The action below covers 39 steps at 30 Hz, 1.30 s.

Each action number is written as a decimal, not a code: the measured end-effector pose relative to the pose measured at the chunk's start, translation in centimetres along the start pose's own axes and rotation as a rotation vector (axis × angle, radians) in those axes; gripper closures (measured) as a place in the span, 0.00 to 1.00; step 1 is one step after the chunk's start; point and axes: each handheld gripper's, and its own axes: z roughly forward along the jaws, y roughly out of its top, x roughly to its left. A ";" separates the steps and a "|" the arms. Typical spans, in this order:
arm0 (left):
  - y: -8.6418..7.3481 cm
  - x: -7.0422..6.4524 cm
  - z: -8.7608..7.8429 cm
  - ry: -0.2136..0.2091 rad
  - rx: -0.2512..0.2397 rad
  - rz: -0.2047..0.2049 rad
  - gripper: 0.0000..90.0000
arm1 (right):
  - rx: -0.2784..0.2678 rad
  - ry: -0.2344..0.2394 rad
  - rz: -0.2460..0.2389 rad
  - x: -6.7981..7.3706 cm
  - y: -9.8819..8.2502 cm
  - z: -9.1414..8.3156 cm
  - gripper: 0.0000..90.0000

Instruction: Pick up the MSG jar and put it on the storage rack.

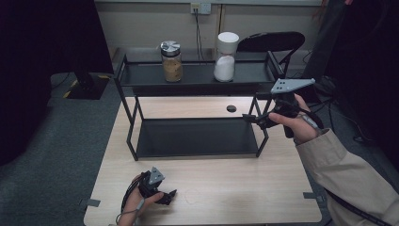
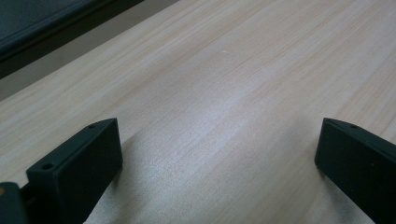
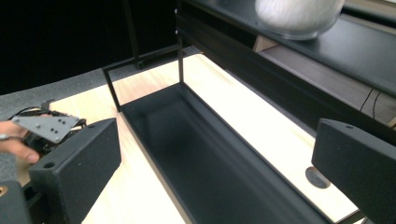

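Note:
A black two-tier metal rack [image 1: 197,87] stands at the back of the wooden table [image 1: 226,188]. On its top shelf are a glass jar of brown stuff with a metal lid [image 1: 171,62] and a white-lidded jar of white stuff [image 1: 225,58]. My left gripper [image 1: 170,193] rests low on the table at the front left, jaws wide open over bare wood [image 2: 217,163]. My right gripper [image 1: 254,120] hovers open at the rack's right end, level with the lower shelf [image 3: 210,158]. The right gripper view has the white jar [image 3: 299,14] above and the left gripper [image 3: 44,130] far off.
A round dark hole [image 1: 231,108] lies in the table behind the rack. Beyond the table stands a black folding chair [image 1: 270,42]. A wall socket [image 1: 201,8] with a hanging cable is at the back, and dark curtains flank the scene.

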 end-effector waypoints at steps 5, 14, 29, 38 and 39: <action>0.0 0.0 0.0 0.000 0.003 0.003 0.00 | 0.005 0.012 0.004 0.0 -1.6 -0.5 0.00; 0.1 0.0 0.0 0.000 0.003 0.004 0.00 | -0.017 0.011 0.043 -0.1 -4.4 -2.0 0.00; 0.0 0.0 0.0 0.000 0.003 0.003 0.00 | -0.009 0.033 0.064 0.5 -7.5 -3.0 0.00; 0.0 0.0 0.0 0.000 0.003 0.003 0.00 | -0.012 0.041 0.082 0.5 -9.4 -2.9 0.00; 0.0 0.0 0.0 0.000 0.003 0.003 0.00 | -0.017 0.046 0.082 0.5 -9.7 -2.8 0.01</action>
